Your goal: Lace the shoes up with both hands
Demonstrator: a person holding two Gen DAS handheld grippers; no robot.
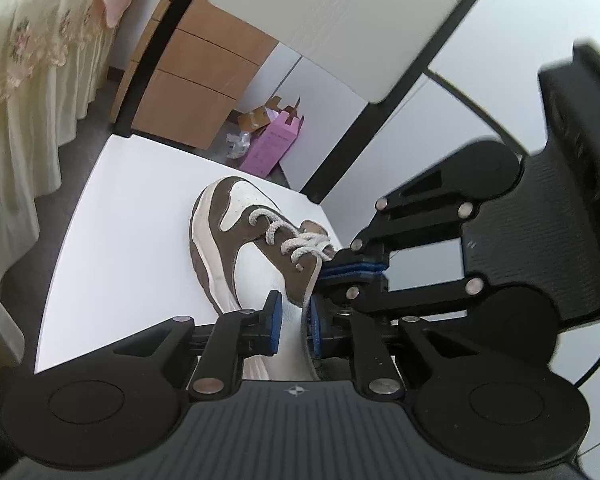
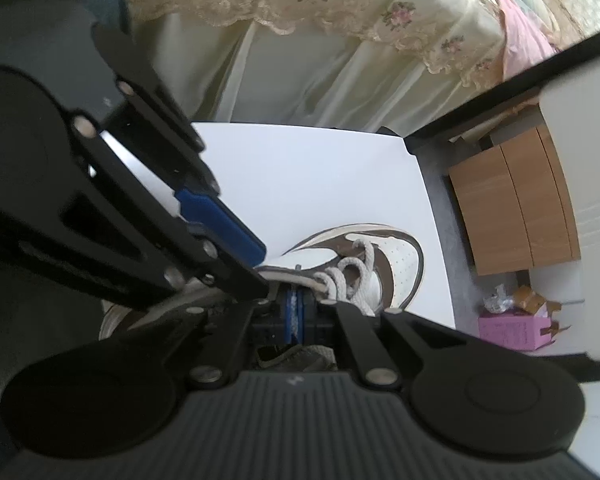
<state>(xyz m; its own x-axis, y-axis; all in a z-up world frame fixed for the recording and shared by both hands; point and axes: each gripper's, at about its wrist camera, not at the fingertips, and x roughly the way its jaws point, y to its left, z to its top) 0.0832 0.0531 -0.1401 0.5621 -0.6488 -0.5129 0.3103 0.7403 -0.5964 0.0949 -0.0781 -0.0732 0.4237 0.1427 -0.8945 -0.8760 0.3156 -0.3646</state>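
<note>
Right tongs [image 2: 295,312] pinch lace [image 2: 346,276], tilted steeply down.

We see a shoe [image 1: 236,240] of matt brown suede and smooth white leather, a woven cloth lace [image 1: 296,240], a smooth white table [image 1: 140,208], and matt black plastic grippers [image 1: 294,320] with blue pads [image 1: 275,320].
</note>
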